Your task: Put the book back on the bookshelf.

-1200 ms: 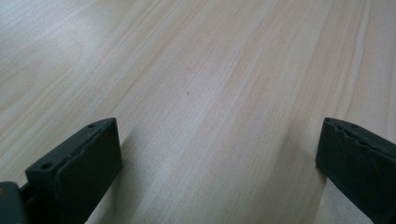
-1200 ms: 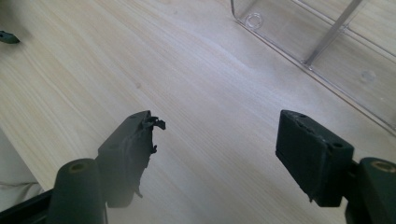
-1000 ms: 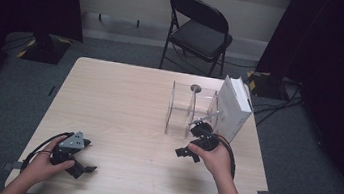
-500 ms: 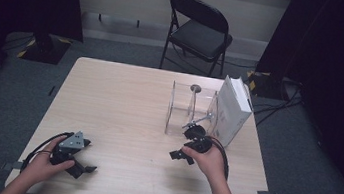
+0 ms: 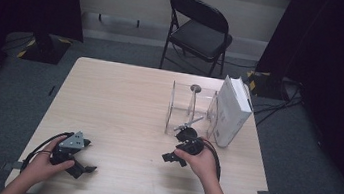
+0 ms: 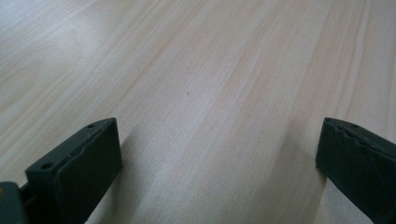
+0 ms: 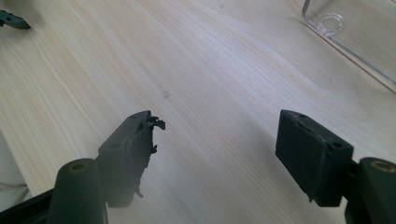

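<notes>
My left gripper rests low over the near left part of the wooden table, held by a hand. In the left gripper view it is open, with bare wood between its jaws. My right gripper hovers near the table's middle right, just in front of a clear acrylic stand. The right gripper view shows it open over bare wood, with the stand's edge at the top right.
A white box-like block stands upright against the stand's right side. Inside the stand a thin post carries a dark round cap. A black folding chair stands beyond the table's far edge. Cables trail from both grippers.
My right gripper has drawn back from the clear stand, a little left and toward the near edge. The left gripper has stayed where it was.
</notes>
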`<state>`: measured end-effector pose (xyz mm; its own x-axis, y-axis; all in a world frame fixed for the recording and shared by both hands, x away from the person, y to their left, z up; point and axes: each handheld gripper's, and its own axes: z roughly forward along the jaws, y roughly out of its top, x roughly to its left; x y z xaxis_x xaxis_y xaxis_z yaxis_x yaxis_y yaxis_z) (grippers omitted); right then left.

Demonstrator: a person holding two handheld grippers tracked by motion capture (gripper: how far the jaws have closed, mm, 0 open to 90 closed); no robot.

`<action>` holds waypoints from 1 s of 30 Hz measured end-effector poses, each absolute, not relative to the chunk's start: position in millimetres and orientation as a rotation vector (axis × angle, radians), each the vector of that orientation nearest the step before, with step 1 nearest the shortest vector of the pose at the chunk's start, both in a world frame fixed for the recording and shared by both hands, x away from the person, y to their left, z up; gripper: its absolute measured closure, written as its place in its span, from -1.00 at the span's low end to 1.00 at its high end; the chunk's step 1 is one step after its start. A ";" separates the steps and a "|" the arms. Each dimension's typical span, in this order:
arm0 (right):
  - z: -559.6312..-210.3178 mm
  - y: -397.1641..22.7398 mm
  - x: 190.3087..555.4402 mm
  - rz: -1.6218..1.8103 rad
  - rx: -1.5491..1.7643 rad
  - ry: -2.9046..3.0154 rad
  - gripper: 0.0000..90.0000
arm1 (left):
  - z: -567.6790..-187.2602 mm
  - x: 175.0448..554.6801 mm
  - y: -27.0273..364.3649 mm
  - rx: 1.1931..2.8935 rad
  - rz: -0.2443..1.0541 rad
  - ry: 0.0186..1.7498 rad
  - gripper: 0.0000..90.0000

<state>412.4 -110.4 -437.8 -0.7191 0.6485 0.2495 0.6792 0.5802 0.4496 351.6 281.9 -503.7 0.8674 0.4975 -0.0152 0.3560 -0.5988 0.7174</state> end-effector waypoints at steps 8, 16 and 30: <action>-447.0 -102.1 411.6 -0.822 -1.115 -2.750 -0.40 | -503.7 351.7 281.8 2.271 0.239 0.613 -1.00; -457.1 -92.4 410.0 -0.820 -1.081 -2.762 -0.40 | -503.7 351.7 281.9 2.272 0.239 0.613 -1.00; -471.2 -81.9 404.9 -0.839 -1.032 -2.817 -0.41 | -503.8 351.6 281.8 2.271 0.239 0.613 -1.00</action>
<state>404.9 -81.9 -471.2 -0.7804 0.5917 0.2021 0.6058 0.6356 0.4786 351.6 281.8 -503.8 0.8674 0.4973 -0.0150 0.3553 -0.5980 0.7184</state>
